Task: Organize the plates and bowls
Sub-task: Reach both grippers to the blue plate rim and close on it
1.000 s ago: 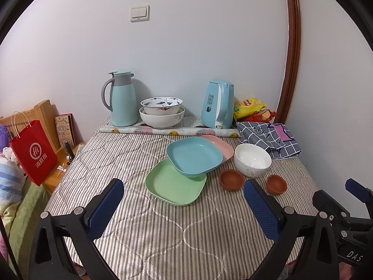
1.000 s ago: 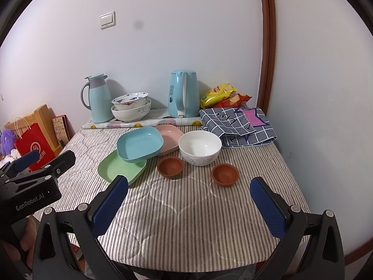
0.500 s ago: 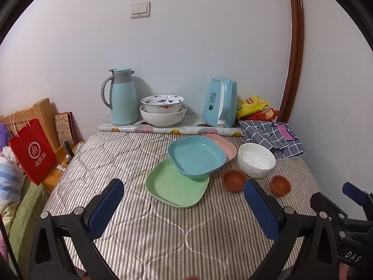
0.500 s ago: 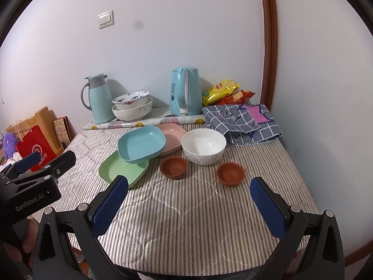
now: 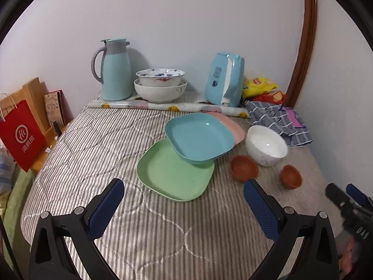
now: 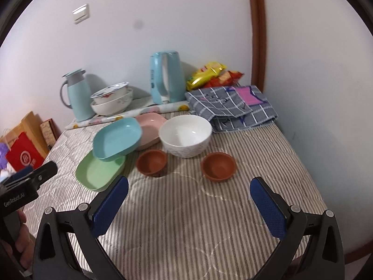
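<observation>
Both grippers held w/ fingers wide apart, nothing gripped: left gripper [image 5: 184, 199], right gripper [image 6: 190, 197]. Blue plate [image 5: 199, 137] seen tilted across green plate [image 5: 173, 175] and pink plate [image 5: 232, 126]; white bowl [image 6: 185, 135] just beside, two brown bowls [image 6: 152, 162] [image 6: 218, 166] near it on striped table [image 6: 186, 221].

Both tools have come forward over the worktop [image 6: 186, 221] towards the dishes. The left tool [image 5: 184, 205] now hangs just short of the green plate [image 5: 172, 175], and the right tool [image 6: 188, 200] has closed in on the two brown bowls [image 6: 151, 162], jaws spread wide as before.
</observation>
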Motion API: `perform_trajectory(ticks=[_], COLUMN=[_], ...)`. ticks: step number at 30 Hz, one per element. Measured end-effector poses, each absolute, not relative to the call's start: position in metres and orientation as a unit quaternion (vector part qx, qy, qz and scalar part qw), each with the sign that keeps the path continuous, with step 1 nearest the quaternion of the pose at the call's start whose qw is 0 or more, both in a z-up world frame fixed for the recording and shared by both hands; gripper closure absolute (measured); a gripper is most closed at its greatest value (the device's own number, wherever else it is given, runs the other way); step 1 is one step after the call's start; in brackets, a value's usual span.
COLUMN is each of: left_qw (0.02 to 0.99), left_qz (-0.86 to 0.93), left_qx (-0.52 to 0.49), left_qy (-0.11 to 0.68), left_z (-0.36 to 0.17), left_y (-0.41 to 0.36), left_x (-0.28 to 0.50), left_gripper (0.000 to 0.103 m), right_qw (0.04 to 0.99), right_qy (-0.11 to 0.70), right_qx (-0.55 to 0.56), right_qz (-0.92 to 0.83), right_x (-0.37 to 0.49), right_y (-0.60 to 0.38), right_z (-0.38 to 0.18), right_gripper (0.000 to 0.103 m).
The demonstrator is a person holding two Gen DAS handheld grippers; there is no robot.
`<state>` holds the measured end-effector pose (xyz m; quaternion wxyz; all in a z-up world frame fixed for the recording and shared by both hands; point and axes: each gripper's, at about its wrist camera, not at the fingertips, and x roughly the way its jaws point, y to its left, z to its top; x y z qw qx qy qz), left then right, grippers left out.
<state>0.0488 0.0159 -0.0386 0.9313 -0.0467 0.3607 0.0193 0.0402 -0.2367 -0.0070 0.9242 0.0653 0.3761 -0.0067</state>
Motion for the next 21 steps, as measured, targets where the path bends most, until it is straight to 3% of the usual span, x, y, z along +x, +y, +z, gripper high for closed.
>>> perform_trajectory(ticks=[9,13,21], left_qw=[0.92,0.914,0.905], left_qz=[0.043,0.052,0.049], left_qx=[-0.049,-0.051,-0.052], left_qy=[0.386,0.399,0.418], left_z=[-0.061,-0.071,-0.084], left_y=[0.03,0.038,0.048], left_x=[0.08,0.095,0.132], left_gripper=[0.005,0.01,0.023], right_qw=[0.905,0.903,0.898], right_qy=[0.412,0.424,0.436], right_qx=[0.106,0.069,0.02], right_qz=[0.006,0.019,0.063], right_x=[0.076,0.096,0.14], right_y=[-0.251,-0.233,-0.191], right_z=[-0.039,-0.047,-0.052], right_gripper=[0.005,0.018,0.031])
